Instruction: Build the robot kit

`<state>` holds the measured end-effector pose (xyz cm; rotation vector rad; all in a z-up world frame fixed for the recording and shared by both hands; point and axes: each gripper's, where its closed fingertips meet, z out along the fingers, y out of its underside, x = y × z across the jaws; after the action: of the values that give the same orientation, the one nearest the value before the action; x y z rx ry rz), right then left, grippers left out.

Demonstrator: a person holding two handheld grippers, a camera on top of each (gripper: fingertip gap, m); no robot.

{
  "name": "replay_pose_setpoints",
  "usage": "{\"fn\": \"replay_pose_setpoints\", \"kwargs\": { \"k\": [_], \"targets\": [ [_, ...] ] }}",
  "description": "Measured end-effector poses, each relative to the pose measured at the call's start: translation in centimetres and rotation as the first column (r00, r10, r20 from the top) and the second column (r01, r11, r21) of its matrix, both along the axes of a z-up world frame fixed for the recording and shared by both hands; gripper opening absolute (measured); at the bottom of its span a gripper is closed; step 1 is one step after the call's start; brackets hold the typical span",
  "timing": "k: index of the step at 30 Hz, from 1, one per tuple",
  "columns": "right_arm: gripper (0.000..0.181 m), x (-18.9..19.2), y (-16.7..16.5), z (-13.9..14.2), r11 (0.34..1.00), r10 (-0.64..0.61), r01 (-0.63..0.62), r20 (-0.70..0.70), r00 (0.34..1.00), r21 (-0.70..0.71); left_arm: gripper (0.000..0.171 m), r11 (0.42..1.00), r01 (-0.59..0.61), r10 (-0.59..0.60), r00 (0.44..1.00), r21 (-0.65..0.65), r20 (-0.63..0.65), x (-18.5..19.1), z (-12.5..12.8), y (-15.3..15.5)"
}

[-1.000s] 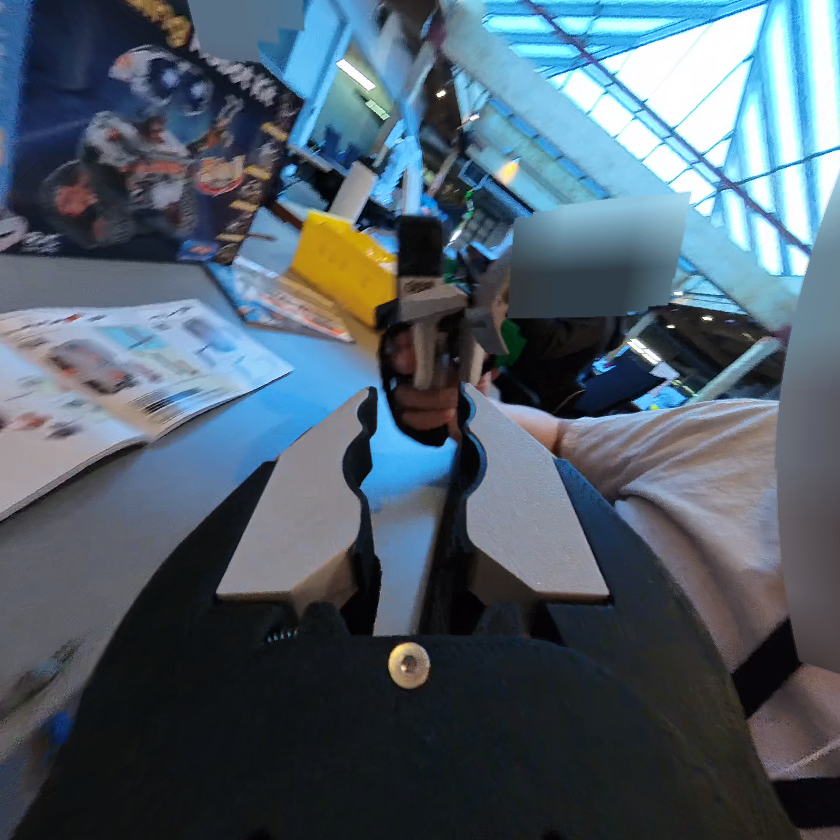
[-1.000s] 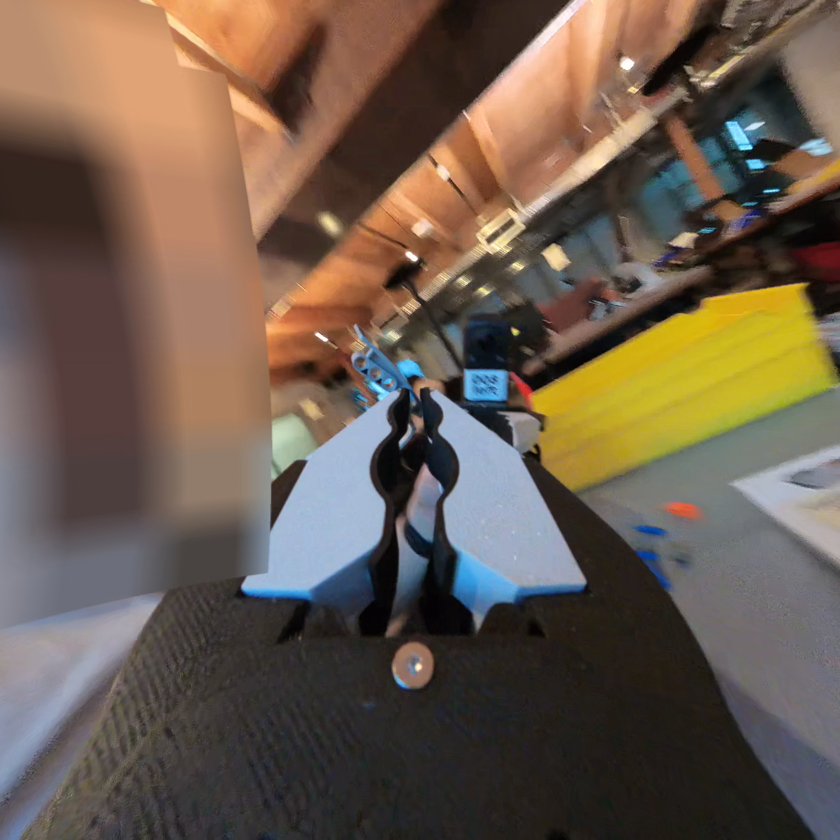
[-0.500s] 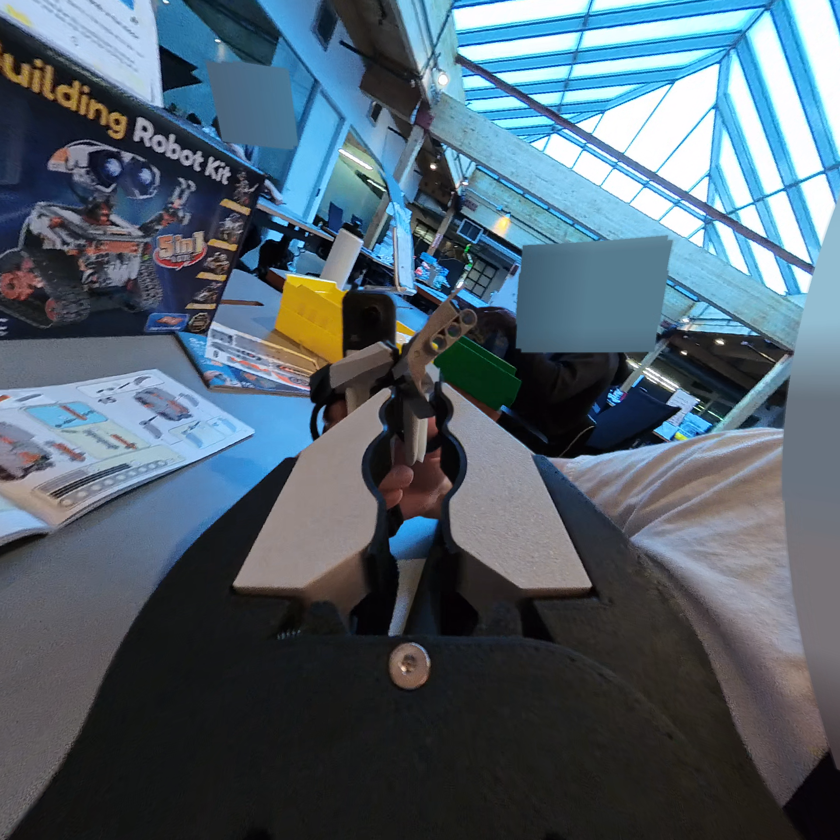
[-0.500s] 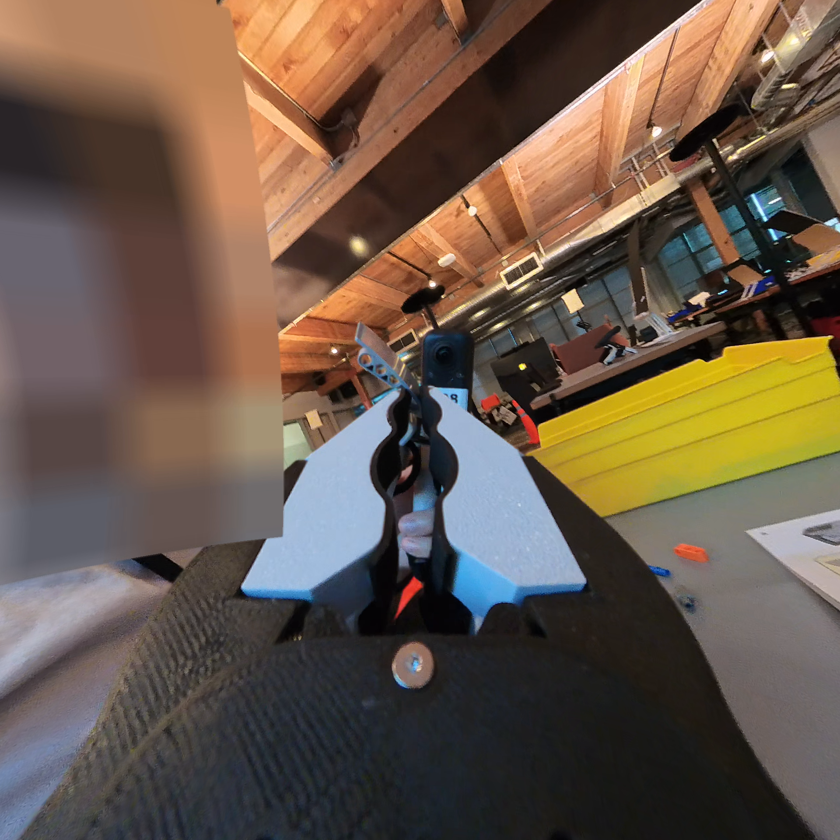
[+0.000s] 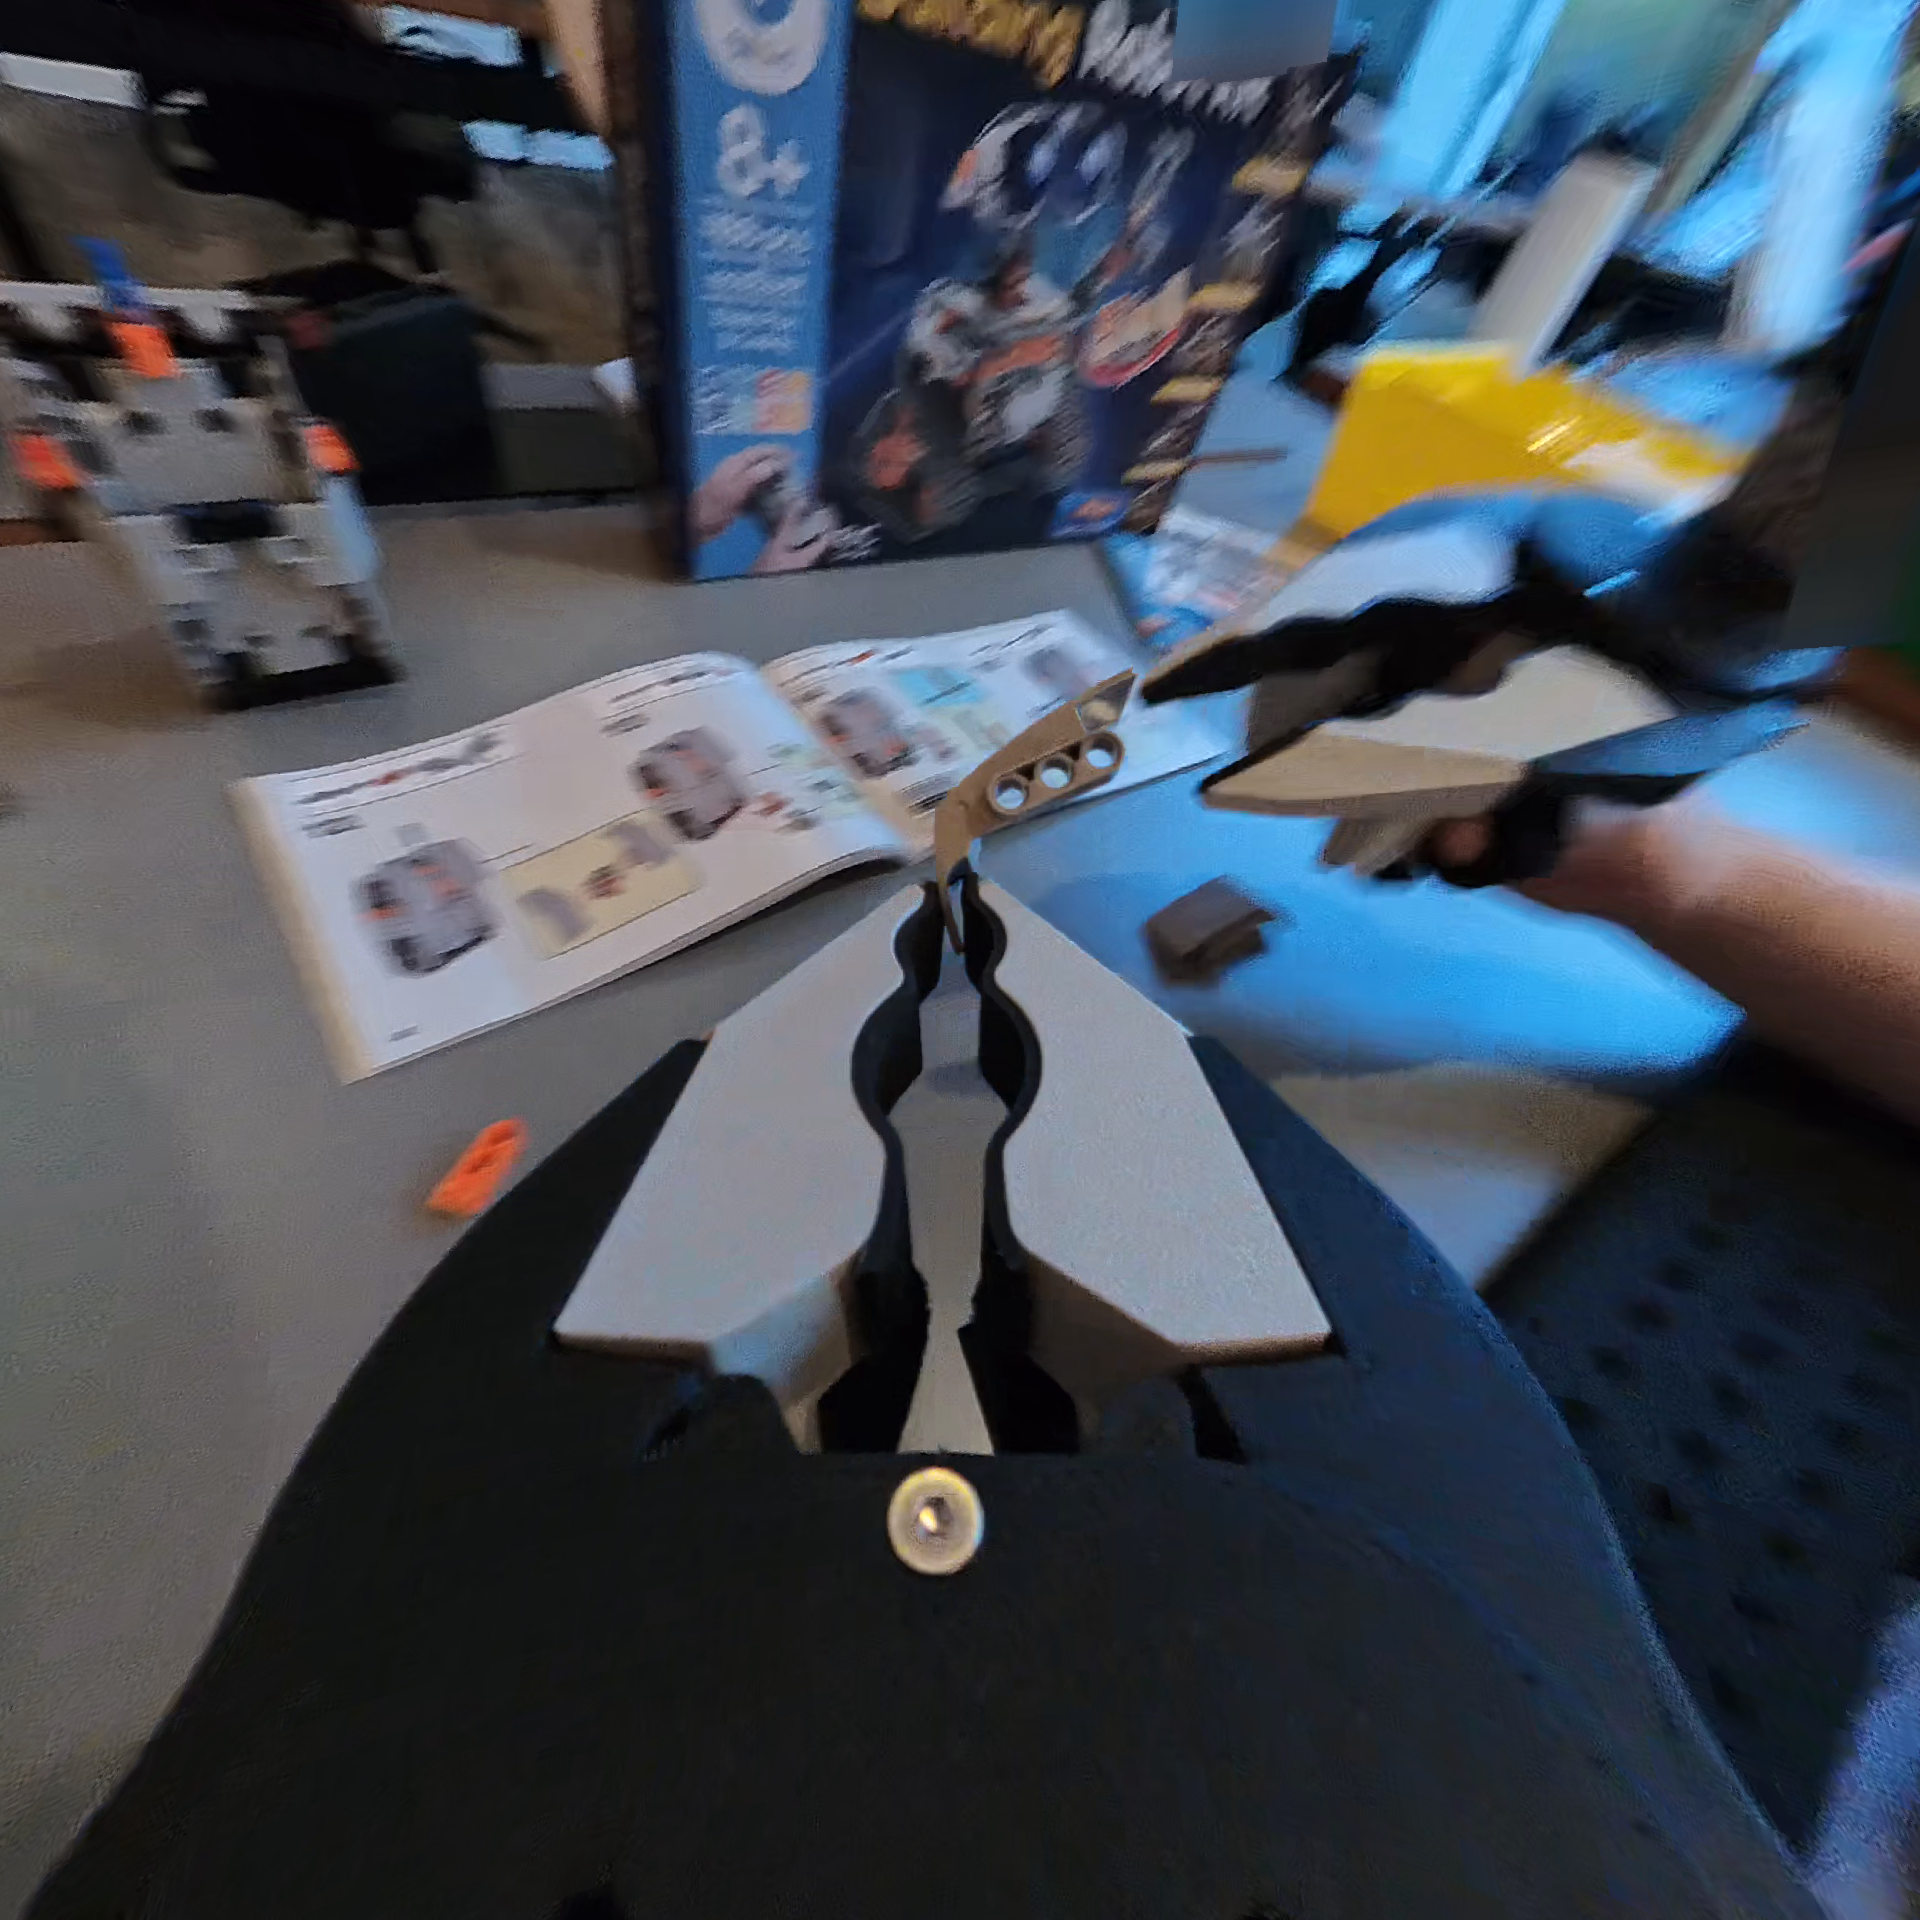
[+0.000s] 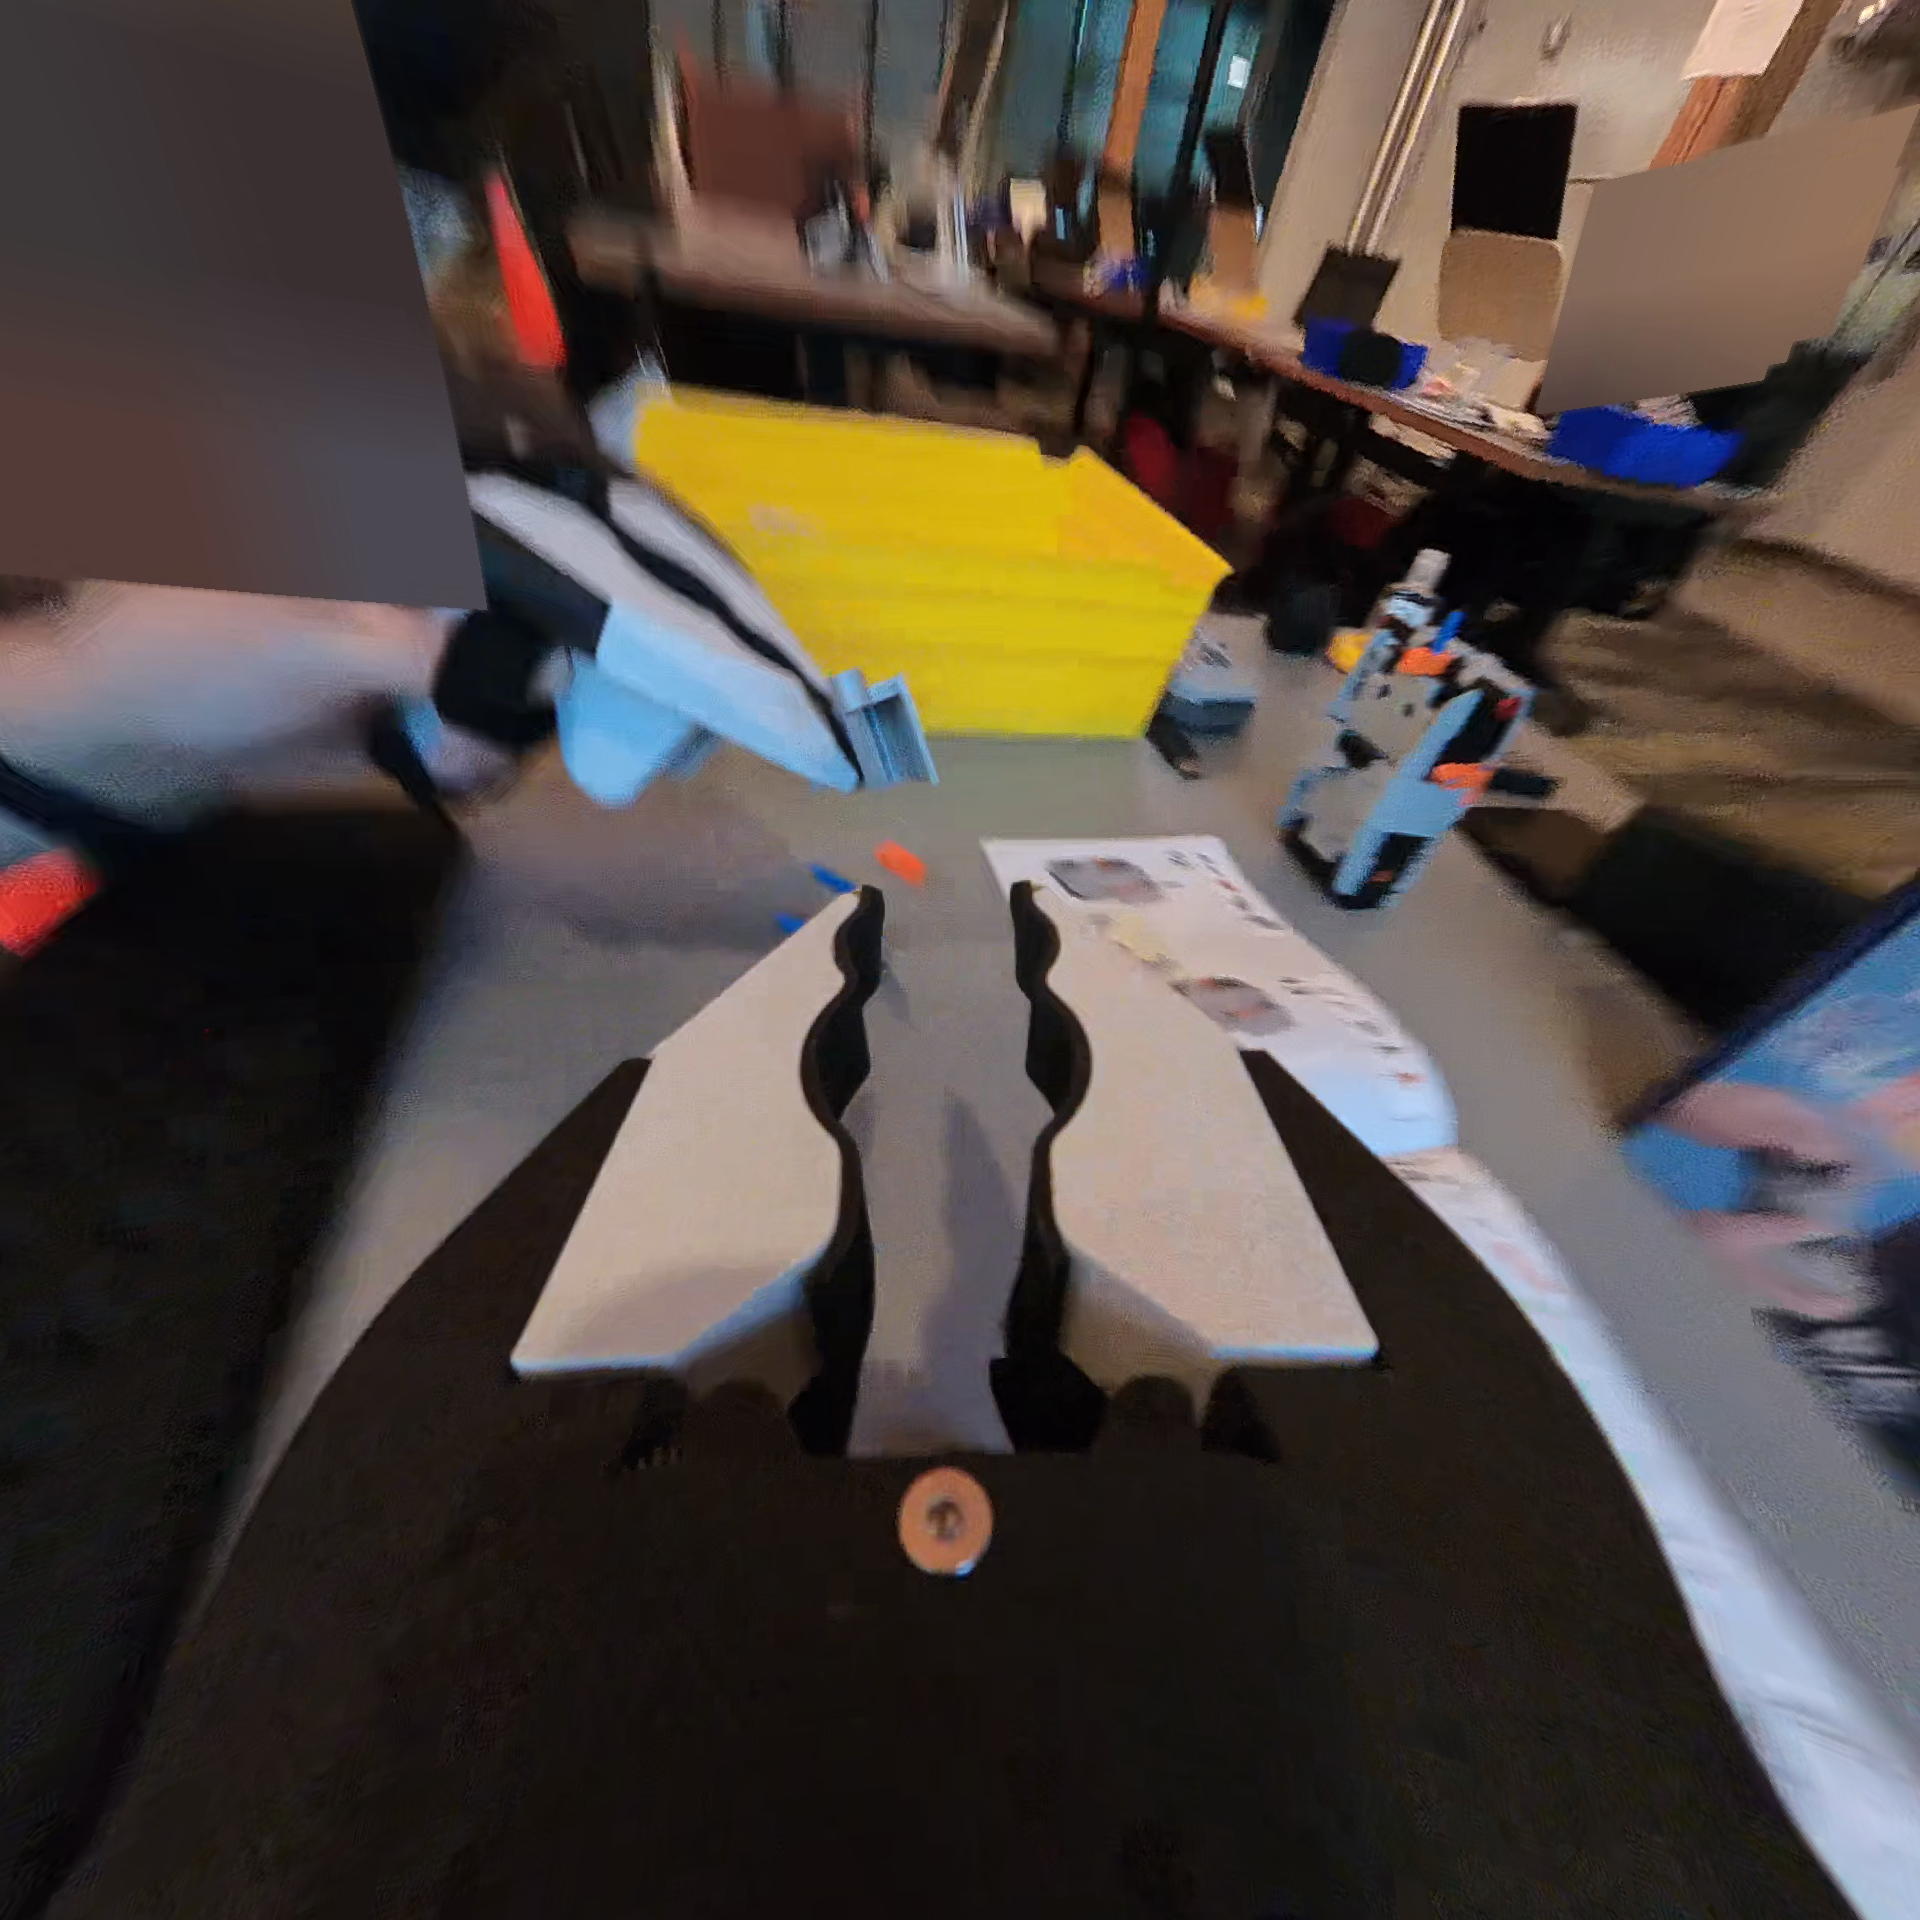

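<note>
Left tongs [image 5: 948, 896] clamped on a grey beam; right tongs [image 6: 943, 902] parted and empty.

The left tongs are closed tight at the tips on the lower end of a bent grey beam with holes [image 5: 1023, 777], which stands up and leans right, clear of the grey counter [image 5: 187, 997]. Beyond it lies an open instruction booklet [image 5: 582, 831]; an orange piece [image 5: 478, 1166] lies on the counter to the left, a dark block [image 5: 1205, 927] to the right. The right tongs hover over the counter with a clear gap between their tips, gripping nothing. Ahead lie small orange and blue pieces [image 6: 873, 868], a yellow bin [image 6: 935, 571] and a partly built model [image 6: 1403, 758].
</note>
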<state>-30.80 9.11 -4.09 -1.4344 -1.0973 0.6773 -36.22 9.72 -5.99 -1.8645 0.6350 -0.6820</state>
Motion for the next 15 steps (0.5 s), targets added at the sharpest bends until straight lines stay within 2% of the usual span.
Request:
{"fn": "replay_pose_setpoints", "kwargs": {
  "k": [2,5,7,9,15],
  "targets": [
    [0.025,-0.2,0.3,-0.5,0.981,-0.066,0.020,0.233,0.970,0.191,0.001,0.997,-0.065,0.070,0.988,0.038,-0.138,-1.1,-1.0,0.8],
    [0.021,-1.3,0.1,-0.9,0.926,-0.140,-0.037,0.434,0.890,0.375,0.001,0.990,-0.109,0.129,0.955,0.091,-0.266,-1.7,-1.9,1.3],
    [0.016,-2.1,0.4,-0.5,0.889,-0.203,-0.042,0.476,0.856,0.455,0.001,0.985,-0.122,0.157,0.934,0.125,-0.322,-1.7,-2.3,1.4],
    [0.015,-3.1,0.1,-0.4,0.866,-0.197,-0.088,0.498,0.845,0.492,0.001,0.979,-0.129,0.179,0.916,0.160,-0.358,-1.7,-2.4,1.4],
    [0.019,-3.8,0.6,-2.0,0.890,-0.177,-0.105,0.549,0.817,0.443,0.002,0.977,-0.120,0.179,0.912,0.178,-0.370,-1.1,-2.6,1.0]
  ]
}}
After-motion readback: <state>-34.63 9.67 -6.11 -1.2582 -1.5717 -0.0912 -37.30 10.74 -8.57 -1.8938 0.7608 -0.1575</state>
